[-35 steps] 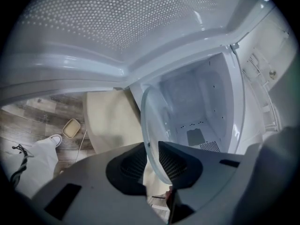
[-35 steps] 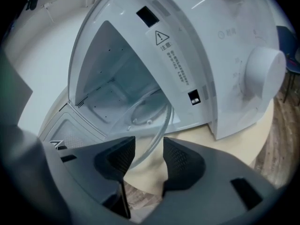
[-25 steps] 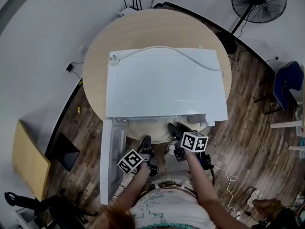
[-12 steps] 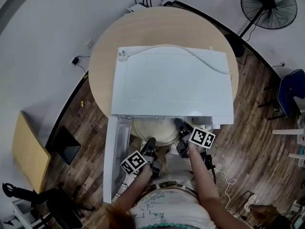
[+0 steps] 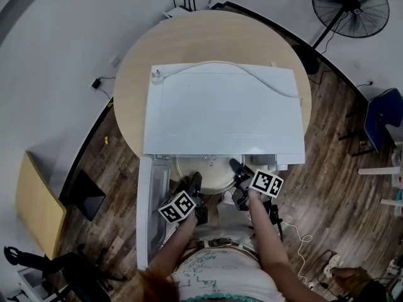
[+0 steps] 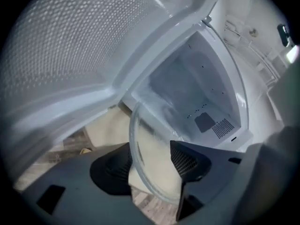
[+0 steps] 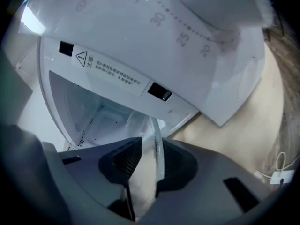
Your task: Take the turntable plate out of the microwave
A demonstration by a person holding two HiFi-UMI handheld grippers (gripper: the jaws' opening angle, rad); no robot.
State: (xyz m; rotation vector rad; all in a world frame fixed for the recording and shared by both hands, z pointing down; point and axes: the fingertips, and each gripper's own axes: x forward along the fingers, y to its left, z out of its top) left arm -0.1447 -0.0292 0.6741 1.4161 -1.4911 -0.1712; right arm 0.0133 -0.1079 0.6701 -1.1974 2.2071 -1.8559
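Left tongs (image 5: 194, 182): jaws have just been opening and now stand wide. The plate (image 5: 201, 172) rim runs between the pads, with space on both sides. In the head view their marker cube has rolled since a second ago, and the tips sit closer to the plate.

Right tongs (image 5: 238, 168): jaws have just been closing. They now pinch the plate's right rim, with the glass edge-on between the pads.

Plate: half out of the microwave (image 5: 220, 112) mouth and tilted. It shows more past the front edge than a second ago.

Surroundings: the open door (image 5: 151, 206) hangs just left of the left tongs, and its mesh window fills that gripper's view. The control panel overhangs the right tongs. A white cable (image 5: 245, 71) lies across the microwave top. The round wooden worktop (image 5: 132, 74) carries the microwave. Further off stand a fan (image 5: 352, 5) and a blue chair (image 5: 381, 115) on the wood floor.

Writing: dial numbers (image 7: 183, 36) read 20, 25, 30, 35. The warning sticker (image 7: 105, 67) has a triangle sign, and its text is too small to read.
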